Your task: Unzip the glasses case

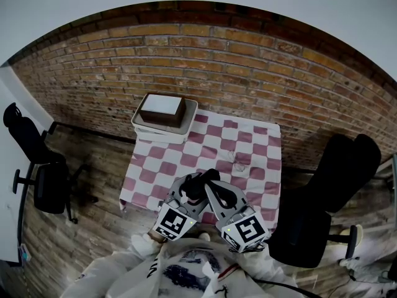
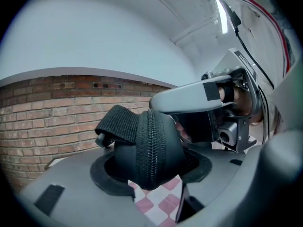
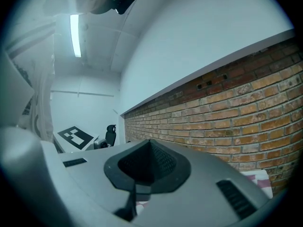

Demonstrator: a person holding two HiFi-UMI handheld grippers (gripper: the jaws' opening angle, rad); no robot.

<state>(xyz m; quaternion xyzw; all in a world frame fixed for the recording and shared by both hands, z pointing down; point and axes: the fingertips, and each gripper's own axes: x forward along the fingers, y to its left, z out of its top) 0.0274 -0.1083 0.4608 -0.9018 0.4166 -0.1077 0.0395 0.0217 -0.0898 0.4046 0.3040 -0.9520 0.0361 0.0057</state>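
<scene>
The black glasses case [image 1: 202, 180] is held up above the checked table [image 1: 248, 148], close to my chest. My left gripper [image 1: 193, 190] is shut on it. In the left gripper view the case [image 2: 151, 141] fills the gap between the pads, with its zipper running down the middle and a strap loop [image 2: 116, 122] sticking out left. My right gripper [image 1: 209, 176] is shut with its tips at the top of the zipper [image 2: 158, 105]. In the right gripper view the pads [image 3: 147, 160] meet, and a small dark tab [image 3: 141, 189], seemingly the zipper pull, shows under them.
A white tray [image 1: 186, 124] holding a dark box [image 1: 162, 109] stands at the table's far left corner. A black office chair [image 1: 40, 166] is on the left and another [image 1: 329, 191] on the right. A brick wall [image 1: 236, 67] lies behind the table.
</scene>
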